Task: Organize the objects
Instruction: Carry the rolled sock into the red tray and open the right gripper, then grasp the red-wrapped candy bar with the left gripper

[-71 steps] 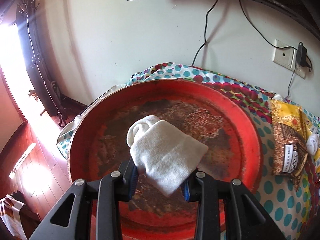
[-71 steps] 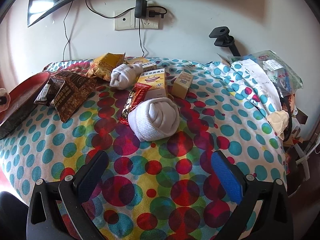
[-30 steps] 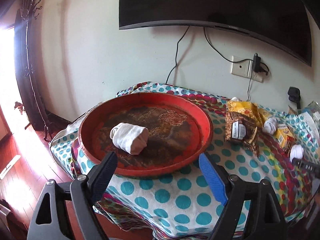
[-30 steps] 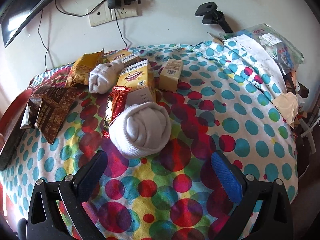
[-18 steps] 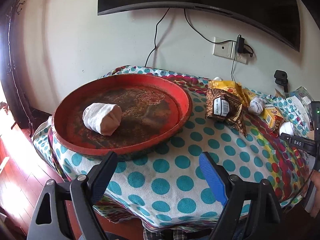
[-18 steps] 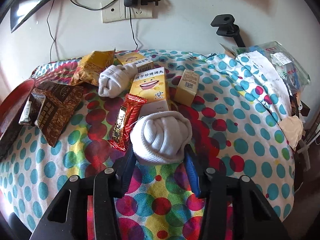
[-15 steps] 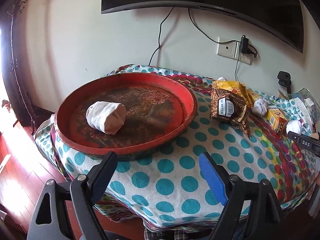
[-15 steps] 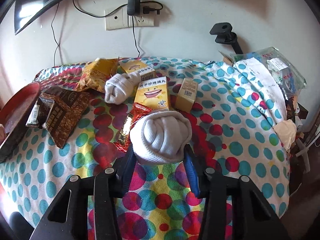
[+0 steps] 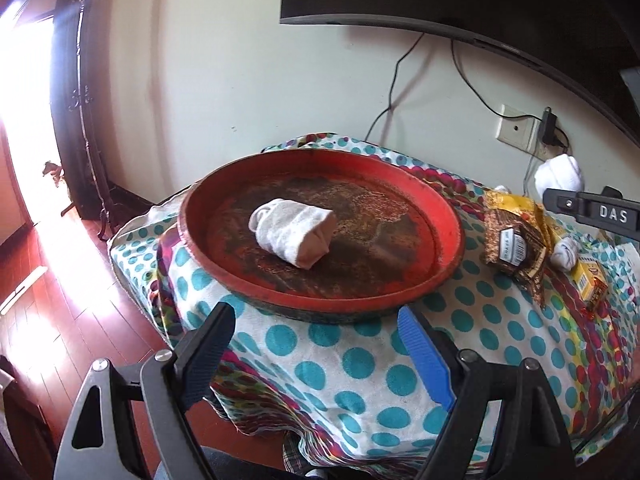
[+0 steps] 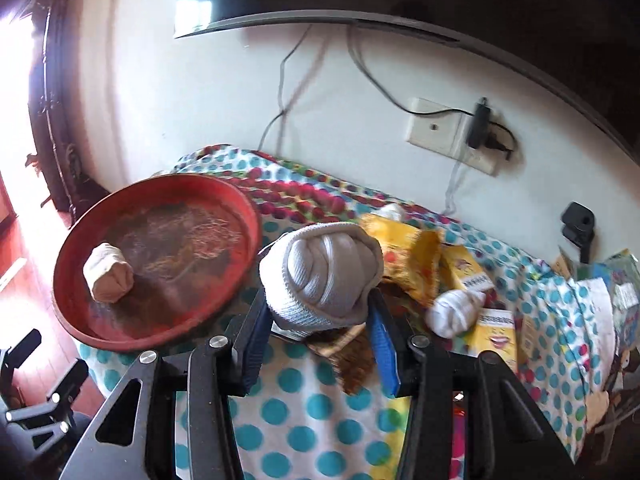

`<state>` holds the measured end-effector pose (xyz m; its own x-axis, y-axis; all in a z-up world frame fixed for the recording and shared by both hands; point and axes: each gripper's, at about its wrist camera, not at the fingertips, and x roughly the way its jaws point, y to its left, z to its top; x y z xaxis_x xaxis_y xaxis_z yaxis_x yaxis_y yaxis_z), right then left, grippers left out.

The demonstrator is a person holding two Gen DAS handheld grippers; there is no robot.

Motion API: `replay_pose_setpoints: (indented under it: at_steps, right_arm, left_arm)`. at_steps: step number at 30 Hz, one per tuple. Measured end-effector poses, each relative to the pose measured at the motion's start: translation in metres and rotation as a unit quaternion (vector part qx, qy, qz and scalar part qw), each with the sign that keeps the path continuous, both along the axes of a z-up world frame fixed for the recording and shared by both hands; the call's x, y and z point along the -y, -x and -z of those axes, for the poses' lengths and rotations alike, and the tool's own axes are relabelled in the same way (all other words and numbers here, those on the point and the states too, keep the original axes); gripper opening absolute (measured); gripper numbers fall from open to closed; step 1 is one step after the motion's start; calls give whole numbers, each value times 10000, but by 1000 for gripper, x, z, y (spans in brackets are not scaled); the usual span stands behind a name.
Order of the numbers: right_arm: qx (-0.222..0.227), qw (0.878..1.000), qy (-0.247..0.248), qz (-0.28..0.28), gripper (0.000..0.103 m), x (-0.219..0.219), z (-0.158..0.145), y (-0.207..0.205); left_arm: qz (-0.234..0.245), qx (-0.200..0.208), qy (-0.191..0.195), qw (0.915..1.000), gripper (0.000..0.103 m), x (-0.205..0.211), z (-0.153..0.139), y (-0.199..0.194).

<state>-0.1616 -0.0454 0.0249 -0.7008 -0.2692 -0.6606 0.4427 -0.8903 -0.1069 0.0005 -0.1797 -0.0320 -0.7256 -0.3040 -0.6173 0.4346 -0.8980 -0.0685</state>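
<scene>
Between R gripper jaws: sock pinched mid-roll; soft, light, prob squashy, unbreakable. L gripper jaws wide, empty.

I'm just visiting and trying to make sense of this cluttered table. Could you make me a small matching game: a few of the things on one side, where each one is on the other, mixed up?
Things:
1. Sock ball with its rolled end facing the camera
2. Rolled sock with a pinkish tint
3. Brown snack packet
4. Black charger

Places:
A. plugged in at the wall socket
B. lying inside the red tray
C. pinched in the right gripper
D. flat on the dotted cloth, right of the tray

Pairs: 1-C, 2-B, 3-D, 4-A
</scene>
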Motion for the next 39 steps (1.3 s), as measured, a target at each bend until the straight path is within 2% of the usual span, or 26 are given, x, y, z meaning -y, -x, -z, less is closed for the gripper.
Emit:
replay_pose_setpoints:
  at_steps: [3,7,9,18,21,22,23,24,26,29,32,34,35,37,39]
  right_arm:
    - [235,9989,-177,-354,44,48,22,10]
    - [404,9960,-426,-677,44,99,49,21]
    - [488,9947,-492,-765,44,113,58,25]
    - [819,9896,-656,-986,44,142,86,37]
    - [1047,9865,-755,-1003,50,147,91,38]
    - [1049,9867,-792,-959,57,147,90,38]
    - [1000,9878,-770,-915,68,145,85,37]
    - [875,9901,-747,-809,73,142,77,35]
    - [593,9949,-620,-522,89,128,53,30]
    - [330,9986,-276,-293,95,92,12,20]
    - [38,9998,-177,-29,100,45,-23,7]
    - [-108,9998,-81,136,102,8,-35,-7]
    - [-228,9987,-198,399,102,-12,-38,-12]
    - [-374,9936,-487,951,103,-48,-36,-22]
    - [-296,9894,-410,1362,103,-91,-27,-30]
  left_arm:
    - [-335,53,-215,9992,86,20,5,0]
    - [-643,67,-299,9975,86,38,12,0]
    - [-727,89,-429,9964,86,45,16,1]
    - [-756,21,-457,9961,86,52,14,3]
    - [-783,-25,-449,9959,86,52,10,0]
    - [-782,-64,-414,9961,86,52,8,-2]
    - [-787,-110,-374,9961,86,51,5,-4]
    - [-810,-185,-365,9959,86,52,1,-6]
    - [-908,-479,-386,9940,86,52,-12,-15]
    - [-1021,-1027,-222,9892,86,46,-37,-32]
    - [-900,-1509,-58,9844,86,32,-58,-46]
    - [-723,-1592,-68,9846,86,21,-65,-48]
    - [-503,-1588,-85,9860,86,14,-66,-46]
    - [-85,-1449,-28,9894,86,-2,-65,-41]
    - [279,-1245,-55,9918,86,-18,-61,-37]
